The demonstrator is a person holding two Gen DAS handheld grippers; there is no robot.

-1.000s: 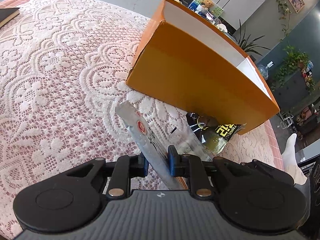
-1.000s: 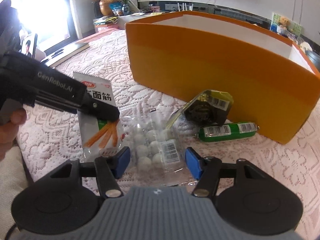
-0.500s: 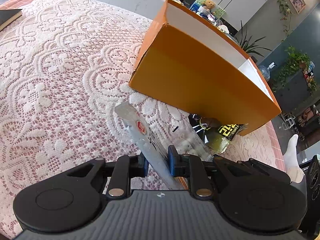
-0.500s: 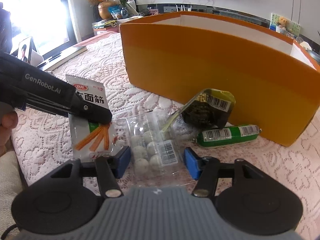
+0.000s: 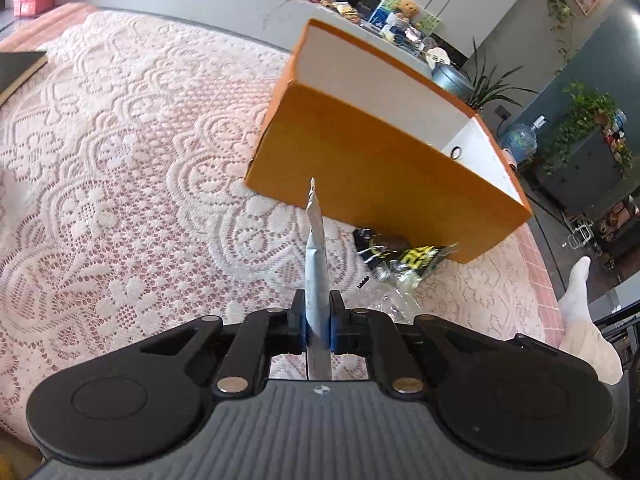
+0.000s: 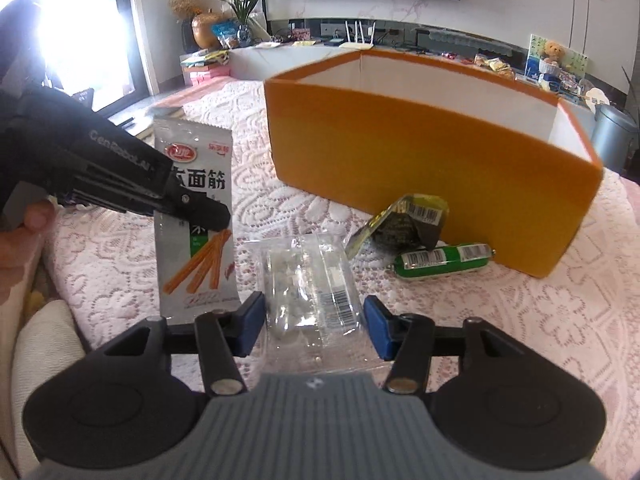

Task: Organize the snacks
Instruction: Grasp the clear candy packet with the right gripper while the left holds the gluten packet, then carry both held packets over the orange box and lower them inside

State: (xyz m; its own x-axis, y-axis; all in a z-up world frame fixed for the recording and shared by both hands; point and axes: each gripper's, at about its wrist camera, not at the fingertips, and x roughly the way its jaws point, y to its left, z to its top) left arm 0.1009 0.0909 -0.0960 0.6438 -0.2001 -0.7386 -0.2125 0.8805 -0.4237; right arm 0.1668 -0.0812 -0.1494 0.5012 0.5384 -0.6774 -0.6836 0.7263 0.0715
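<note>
My left gripper (image 5: 318,320) is shut on a silver snack packet (image 5: 316,264), seen edge-on and held upright above the lace cloth. In the right wrist view the same packet (image 6: 196,264) hangs from the left gripper (image 6: 208,214), printed with orange sticks. My right gripper (image 6: 314,330) is open, its blue pads on either side of a clear pack of white balls (image 6: 310,284) lying on the cloth. The open orange box (image 6: 420,160) with white inside stands beyond; it also shows in the left wrist view (image 5: 380,168).
A dark foil packet (image 6: 404,226) and a green sausage stick (image 6: 444,260) lie against the box's front wall. The lace-covered table (image 5: 120,200) stretches left. A dark book (image 5: 18,70) lies at the far left edge. A person's leg (image 5: 580,320) is off the right edge.
The left gripper has lifted the silver packet and turned it upright, edge-on to its camera. The right gripper has risen a little and stays open around the clear pack.
</note>
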